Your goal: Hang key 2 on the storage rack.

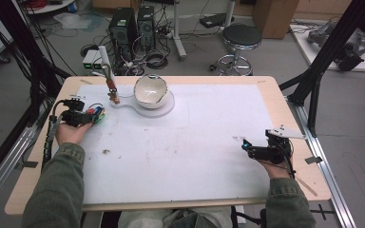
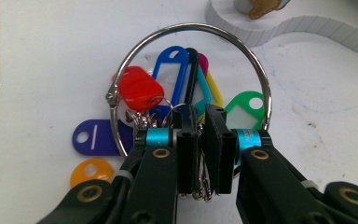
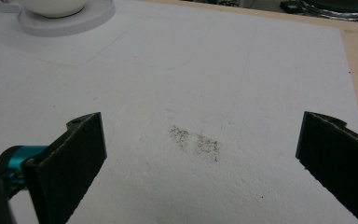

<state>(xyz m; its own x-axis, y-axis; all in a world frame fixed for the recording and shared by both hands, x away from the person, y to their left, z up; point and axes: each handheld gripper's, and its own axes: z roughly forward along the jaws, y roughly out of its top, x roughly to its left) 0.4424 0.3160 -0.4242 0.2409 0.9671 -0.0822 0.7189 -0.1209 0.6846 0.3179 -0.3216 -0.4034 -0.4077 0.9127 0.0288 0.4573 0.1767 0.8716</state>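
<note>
- Left tongs (image 2: 200,135) clenched on the key ring (image 2: 193,29), seemingly at its small clips; coloured tags (image 2: 140,88) crowd around.
- Right tongs (image 3: 200,149) released above the bare counter (image 3: 205,70).
- Bowl (image 1: 150,90) on a white stand (image 1: 164,110) sits well apart.

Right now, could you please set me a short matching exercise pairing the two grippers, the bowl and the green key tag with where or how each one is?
Things:
1. left gripper
2. right gripper
3. bowl
4. green key tag

States:
A. on a white stand at the far side of the mat
B. jaws wide apart over bare mat
C. lying inside the big metal ring
D. jaws shut on the key bunch

Pairs: 1-D, 2-B, 3-A, 4-C
</note>
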